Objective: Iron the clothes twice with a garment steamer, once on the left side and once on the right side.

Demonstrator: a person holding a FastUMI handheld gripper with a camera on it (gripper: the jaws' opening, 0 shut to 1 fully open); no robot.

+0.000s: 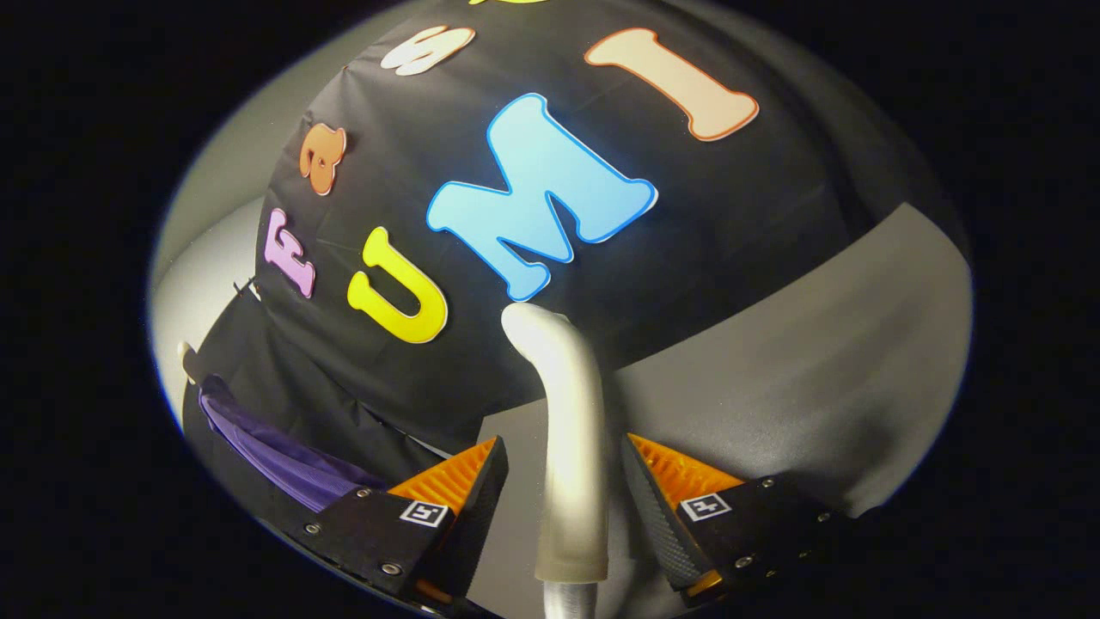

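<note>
The garment steamer (571, 430) is a pale, slim wand with a curved tip. It rises between the two fingers and reaches beyond them toward the black cloth wall. My gripper (563, 481) straddles its shaft. A narrow gap shows on each side, wider by the left finger (464, 499) than by the right finger (662, 507), so the jaws stand open around it. The purple garment (284, 460) hangs off to the left of the left finger, with a pale hanger end (186, 352) above it. Its lower part is hidden behind the left finger.
The black cloth wall (730, 223) fills the space ahead, close to the steamer's tip. A grey surface (816, 370) runs to the right of the fingers. A pale wall (215, 258) shows beyond the cloth on the left.
</note>
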